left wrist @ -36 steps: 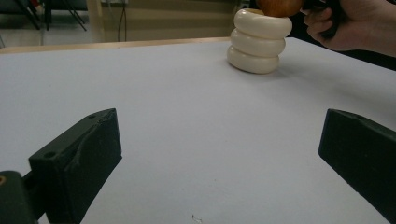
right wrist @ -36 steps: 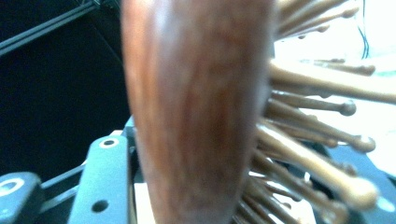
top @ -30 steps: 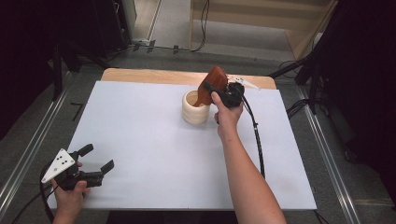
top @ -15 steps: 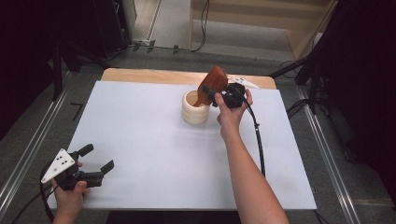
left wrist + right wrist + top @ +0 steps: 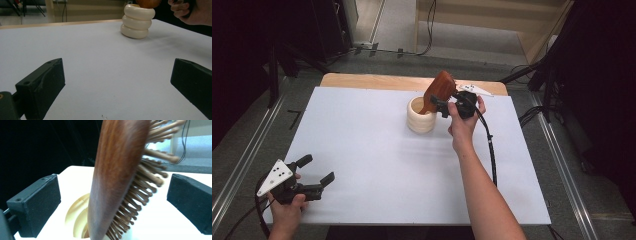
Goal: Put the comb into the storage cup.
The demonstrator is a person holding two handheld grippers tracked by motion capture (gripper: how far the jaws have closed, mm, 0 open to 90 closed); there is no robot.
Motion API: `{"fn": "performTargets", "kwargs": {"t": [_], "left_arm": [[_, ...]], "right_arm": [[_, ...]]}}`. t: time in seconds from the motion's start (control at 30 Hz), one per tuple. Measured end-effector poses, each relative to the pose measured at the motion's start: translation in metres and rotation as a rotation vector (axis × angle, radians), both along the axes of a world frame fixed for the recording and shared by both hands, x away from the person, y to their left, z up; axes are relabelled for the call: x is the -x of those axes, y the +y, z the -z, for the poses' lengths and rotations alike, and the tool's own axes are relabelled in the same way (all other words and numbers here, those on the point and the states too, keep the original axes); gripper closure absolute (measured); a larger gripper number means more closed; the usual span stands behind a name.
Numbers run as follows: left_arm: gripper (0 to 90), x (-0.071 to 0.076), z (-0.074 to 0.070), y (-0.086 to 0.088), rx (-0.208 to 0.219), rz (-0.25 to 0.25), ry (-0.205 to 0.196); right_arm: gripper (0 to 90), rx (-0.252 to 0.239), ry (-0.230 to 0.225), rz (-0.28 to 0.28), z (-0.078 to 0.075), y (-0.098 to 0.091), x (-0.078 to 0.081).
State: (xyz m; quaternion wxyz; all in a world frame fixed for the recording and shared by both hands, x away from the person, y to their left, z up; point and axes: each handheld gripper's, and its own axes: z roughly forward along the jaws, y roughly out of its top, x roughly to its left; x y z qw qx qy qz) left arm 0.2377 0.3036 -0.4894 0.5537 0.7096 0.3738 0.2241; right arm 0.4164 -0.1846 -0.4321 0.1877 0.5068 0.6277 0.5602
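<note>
We see the right gripper (image 5: 443, 102) with jaws spread; the wooden hairbrush (image 5: 117, 177) stands between them, handle in the cream holder (image 5: 421, 114). Left gripper (image 5: 317, 176) jaws spread over bare bench (image 5: 105, 75).

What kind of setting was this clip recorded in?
Probably a lab or studio set up for recording, not a home. A white-covered table stands between metal floor rails, with cables trailing across the floor and dark stands around it. On it: a cream ringed holder with a wooden hairbrush.

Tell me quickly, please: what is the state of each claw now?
Left claw: open, holding nothing, above the table.
Right claw: open around the wooden hairbrush, which stands in the cream holder.
</note>
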Motion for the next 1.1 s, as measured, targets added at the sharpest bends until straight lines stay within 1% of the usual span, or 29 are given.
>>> {"fn": "performTargets", "kwargs": {"t": [0.07, 0.2, 0.27, 0.33, 0.57, 0.7, 1.1], "left_arm": [[0.0, 0.0, 0.0, 0.0, 0.001, 0.0, 0.0], [0.0, 0.0, 0.0, 0.0, -0.003, -0.001, 0.001], [0.0, 0.0, 0.0, 0.0, -0.003, -0.002, 0.001], [0.0, 0.0, 0.0, 0.0, -0.003, -0.002, 0.001], [0.0, 0.0, 0.0, -0.001, -0.006, -0.001, 0.0], [0.0, 0.0, 0.0, -0.001, -0.006, -0.001, 0.0], [0.0, 0.0, 0.0, -0.001, -0.011, 0.001, 0.0]], "right_arm": [[0.0, -0.006, -0.001, -0.002, 0.0, -0.003, 0.002], [0.0, 0.001, -0.007, 0.0, 0.0, -0.006, 0.006], [0.0, -0.005, -0.008, -0.001, -0.001, -0.007, 0.008], [0.0, 0.003, -0.017, -0.004, -0.002, -0.009, 0.011], [0.0, 0.01, -0.021, -0.007, -0.002, -0.013, 0.02], [0.0, 0.033, -0.032, -0.011, -0.001, -0.016, 0.026], [0.0, 0.039, -0.042, -0.028, 0.006, -0.027, 0.047]]}}
